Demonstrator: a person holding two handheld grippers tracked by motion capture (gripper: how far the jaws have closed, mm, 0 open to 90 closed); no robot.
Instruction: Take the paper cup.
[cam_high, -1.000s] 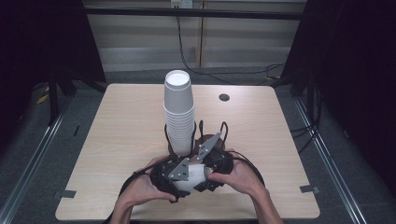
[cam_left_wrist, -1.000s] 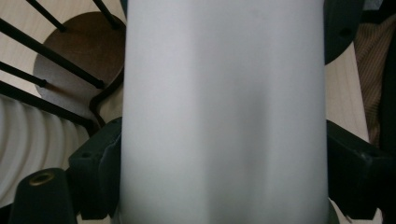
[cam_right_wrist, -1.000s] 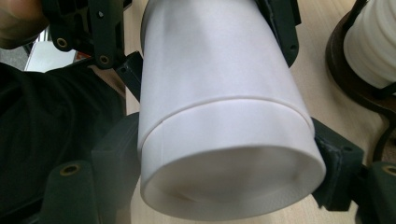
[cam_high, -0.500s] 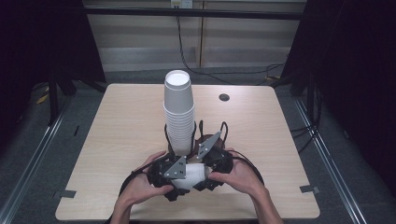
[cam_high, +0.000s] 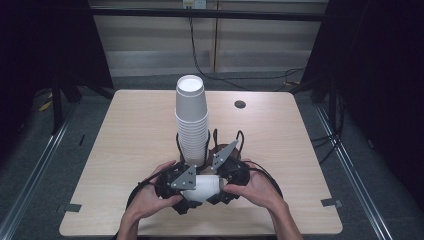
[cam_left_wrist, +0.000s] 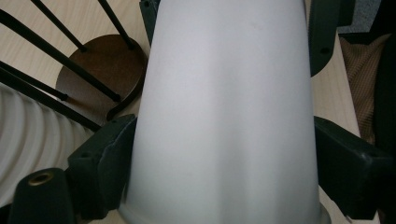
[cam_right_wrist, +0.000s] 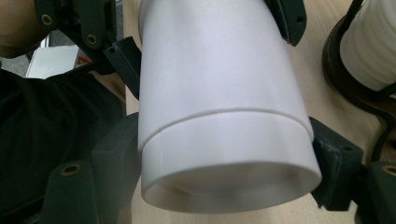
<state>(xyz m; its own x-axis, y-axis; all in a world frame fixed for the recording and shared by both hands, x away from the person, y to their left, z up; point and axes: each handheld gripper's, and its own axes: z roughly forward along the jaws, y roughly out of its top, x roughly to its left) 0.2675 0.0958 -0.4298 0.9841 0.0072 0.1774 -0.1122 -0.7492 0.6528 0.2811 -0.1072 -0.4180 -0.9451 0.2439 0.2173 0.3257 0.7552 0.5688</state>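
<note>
— Any writing on the white cup (cam_high: 206, 186)?
— None legible. It lay sideways above the wooden table's (cam_high: 125, 145) near edge, pinched by left gripper (cam_high: 192, 190) and right gripper (cam_high: 212, 184).
— Surroundings?
— Cup stack (cam_high: 192, 120) just behind; grey floor (cam_high: 45, 165), dark curtains (cam_high: 45, 45).

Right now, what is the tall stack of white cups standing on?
The cup stack stands inside a black wire holder with a round brown base on the table. The stack hides its own bottom cup.
</note>
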